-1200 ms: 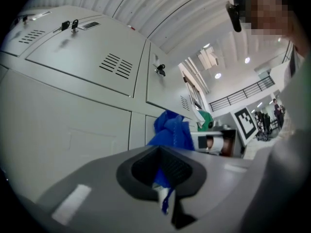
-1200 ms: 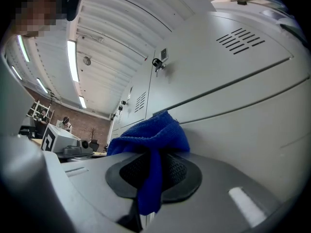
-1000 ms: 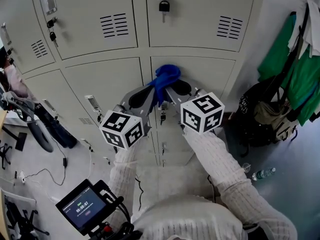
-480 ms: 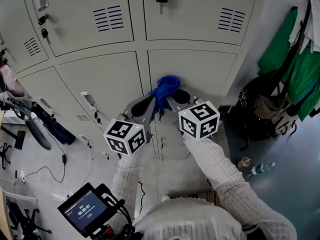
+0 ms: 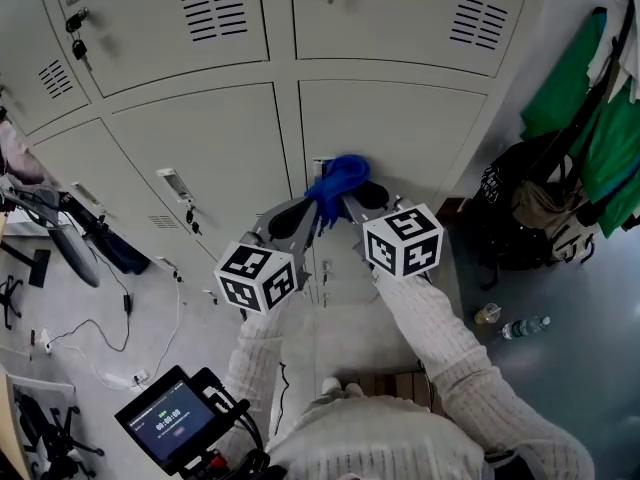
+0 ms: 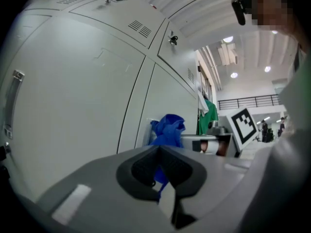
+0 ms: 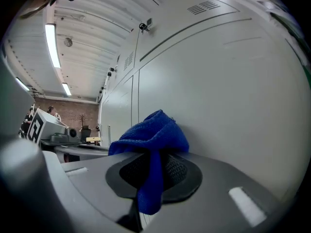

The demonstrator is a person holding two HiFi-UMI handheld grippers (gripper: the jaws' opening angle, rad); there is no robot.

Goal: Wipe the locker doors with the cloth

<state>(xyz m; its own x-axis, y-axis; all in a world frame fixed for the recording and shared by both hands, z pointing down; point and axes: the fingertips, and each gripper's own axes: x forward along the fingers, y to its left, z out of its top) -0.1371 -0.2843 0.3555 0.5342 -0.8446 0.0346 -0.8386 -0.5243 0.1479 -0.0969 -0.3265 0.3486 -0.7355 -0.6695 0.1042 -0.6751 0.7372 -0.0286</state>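
Observation:
A bunched blue cloth (image 5: 338,179) is pressed against the grey locker door (image 5: 400,133), close to the seam with the neighbouring door (image 5: 205,153). My left gripper (image 5: 311,206) and right gripper (image 5: 346,197) meet at the cloth from either side, and both are shut on it. In the left gripper view the blue cloth (image 6: 167,130) bulges beyond the closed left gripper (image 6: 159,168), with a strip caught between the pads. The right gripper view shows the cloth (image 7: 151,132) draped over the shut right gripper (image 7: 151,171), touching the door (image 7: 228,81).
Green clothes (image 5: 590,108) hang at the right above a black bag (image 5: 520,218). A plastic bottle (image 5: 525,326) lies on the floor. Keys (image 5: 75,30) and a handle (image 5: 173,183) stick out of the left doors. A screen device (image 5: 168,418) sits low at the left, with cables (image 5: 120,358) nearby.
Both grippers have slid the cloth down the locker door, and the upper row of lockers has moved up in the head view. Both stay shut on the cloth.

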